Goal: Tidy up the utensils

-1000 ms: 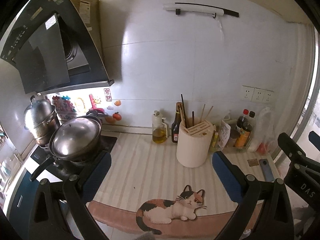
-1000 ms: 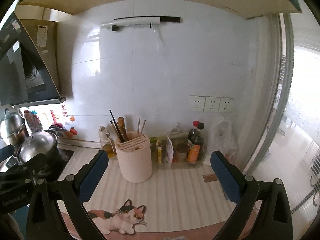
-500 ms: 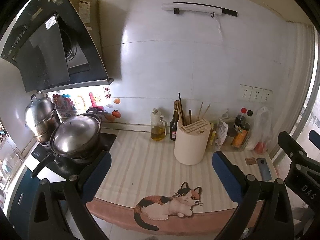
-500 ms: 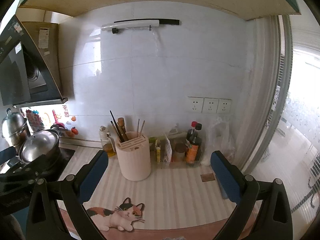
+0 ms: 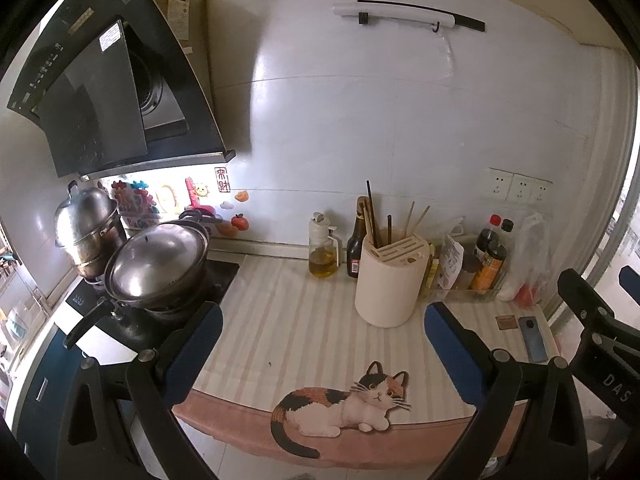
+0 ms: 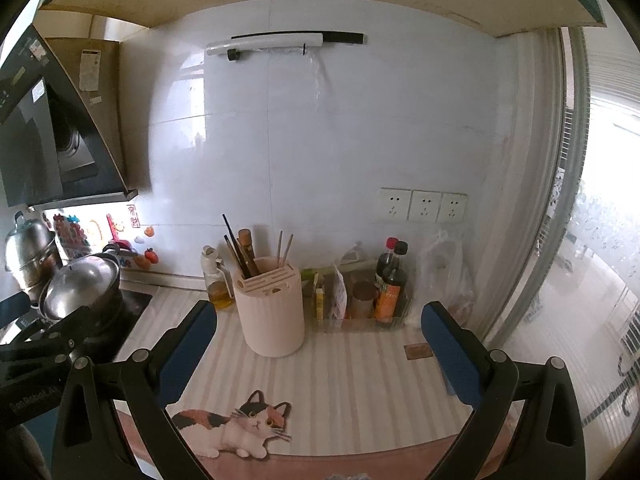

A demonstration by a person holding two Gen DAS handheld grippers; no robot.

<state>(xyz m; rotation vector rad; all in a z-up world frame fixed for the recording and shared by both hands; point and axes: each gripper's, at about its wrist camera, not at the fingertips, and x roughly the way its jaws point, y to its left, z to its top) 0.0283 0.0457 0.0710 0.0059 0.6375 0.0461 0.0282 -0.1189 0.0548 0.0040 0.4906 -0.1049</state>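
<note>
A cream cylindrical utensil holder (image 5: 390, 282) (image 6: 272, 310) stands on the striped counter mat, with chopsticks (image 5: 374, 216) (image 6: 238, 246) and thin sticks poking out of its slotted top. My left gripper (image 5: 322, 344) hangs open well in front of the holder, nothing between its blue pads. My right gripper (image 6: 318, 346) is open too, back from the holder and empty. The right gripper's black frame (image 5: 600, 344) shows at the right edge of the left wrist view.
A lidded wok (image 5: 156, 264) and a steel pot (image 5: 86, 226) sit on the stove at left under the range hood (image 5: 100, 92). An oil bottle (image 5: 322, 250), sauce bottles (image 6: 392, 284) and a phone (image 5: 532, 338) line the back and right. The cat picture (image 5: 344, 404) marks the counter's front edge.
Both grippers have drawn back and up from the counter, so the holder and cat mat look smaller and further away. Neither gripper's fingers have moved.
</note>
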